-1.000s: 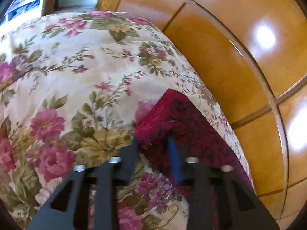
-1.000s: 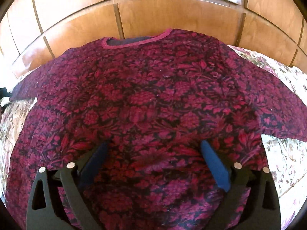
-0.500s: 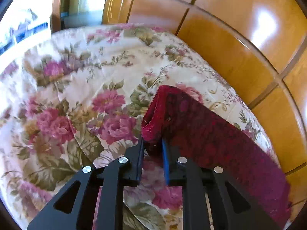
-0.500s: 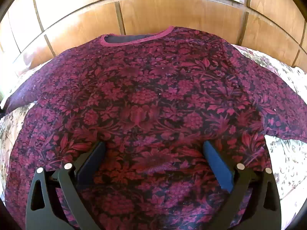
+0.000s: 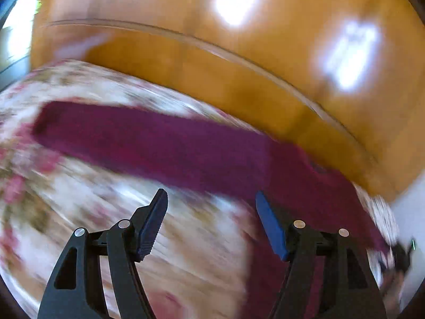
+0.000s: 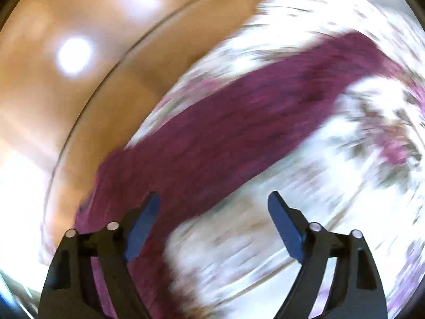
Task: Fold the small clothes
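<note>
On floral bedspread (image 5: pixel 87 207), maroon sleeve (image 5: pixel 164 143).

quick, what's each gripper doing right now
left gripper: open, jaws just opened, nothing between them.
right gripper: open, jaws just closed a little, holding nothing; shirt lies beyond.

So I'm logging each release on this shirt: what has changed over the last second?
The left gripper has let go of the sleeve edge it was pinching; its jaws have just been opening, nothing between them. Both views have swung and blurred. The right gripper, earlier over the shirt body, now faces the other sleeve, jaws just closing somewhat, still empty. The shirt stays on the floral bedspread.
</note>
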The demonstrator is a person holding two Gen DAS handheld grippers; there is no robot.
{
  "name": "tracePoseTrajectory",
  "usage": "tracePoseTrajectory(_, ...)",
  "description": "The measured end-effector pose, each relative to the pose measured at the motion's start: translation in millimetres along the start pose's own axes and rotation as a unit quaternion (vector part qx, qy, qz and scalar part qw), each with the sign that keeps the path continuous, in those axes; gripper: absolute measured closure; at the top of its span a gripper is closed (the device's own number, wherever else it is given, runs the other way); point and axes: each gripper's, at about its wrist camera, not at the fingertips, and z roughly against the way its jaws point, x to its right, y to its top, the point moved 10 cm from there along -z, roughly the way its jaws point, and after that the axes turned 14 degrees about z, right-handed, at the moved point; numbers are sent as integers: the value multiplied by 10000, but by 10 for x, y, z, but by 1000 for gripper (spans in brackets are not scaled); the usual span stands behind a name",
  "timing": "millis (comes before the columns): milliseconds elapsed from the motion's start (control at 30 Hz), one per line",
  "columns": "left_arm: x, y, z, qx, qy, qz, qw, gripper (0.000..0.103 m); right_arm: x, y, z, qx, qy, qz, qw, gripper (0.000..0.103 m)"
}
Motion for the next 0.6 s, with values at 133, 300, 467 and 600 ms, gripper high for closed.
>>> tracePoseTrajectory(133,540,-707,-108,-539,-298,-629,9961,35,663,350,-140,169,-158,-986,9949,48)
tracePoseTrajectory(300,764,-1281,-239,-1056,-288,-1031,9886,35,723,710,-202,171,-493,-678,9963,86)
tracePoseTrajectory(467,715,-1461,-272,-1245,-271,-1070,9861,35,-177,995,130,627,-570,1123,9901,90)
tracePoseTrajectory(600,681,-1422,-265,-1283,-430,-884,9869,35,-1300,792,261,775,-82,2627,9617,90)
